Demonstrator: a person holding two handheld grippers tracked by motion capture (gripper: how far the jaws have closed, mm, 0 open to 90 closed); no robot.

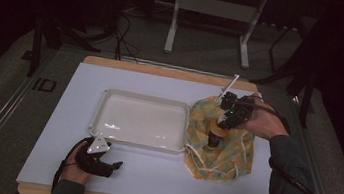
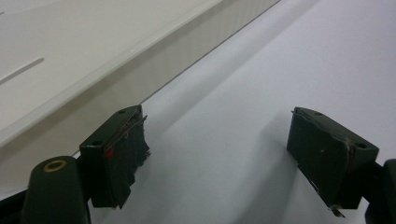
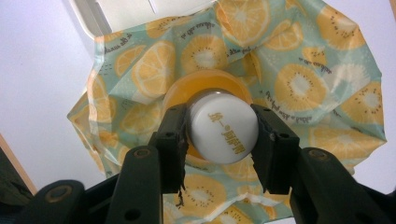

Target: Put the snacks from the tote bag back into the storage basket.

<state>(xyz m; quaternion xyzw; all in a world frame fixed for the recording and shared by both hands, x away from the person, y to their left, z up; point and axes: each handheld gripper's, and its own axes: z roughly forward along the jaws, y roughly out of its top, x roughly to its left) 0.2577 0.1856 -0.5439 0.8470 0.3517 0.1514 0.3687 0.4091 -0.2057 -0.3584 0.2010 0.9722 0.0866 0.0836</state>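
Observation:
A small bottle (image 1: 215,134) with an orange body and a white cap (image 3: 224,133) printed with gold characters stands upright on a fruit-patterned drawstring bag (image 1: 233,155). The bag lies spread out on the right of the table. My right gripper (image 3: 222,140) comes down from above and is shut on the bottle's cap, a pad pressing on each side. In the high view, my right gripper (image 1: 222,120) sits just over the bottle. My left gripper (image 1: 113,166) rests low near the table's front left, open, with nothing between its fingers (image 2: 119,144).
A shallow white tray (image 1: 145,96) lies in the middle of the white table cover (image 1: 160,173), just left of the bag; its wall (image 2: 140,60) runs close beside my left gripper. White drawstrings (image 1: 204,164) trail from the bag. Frame legs stand beyond the table.

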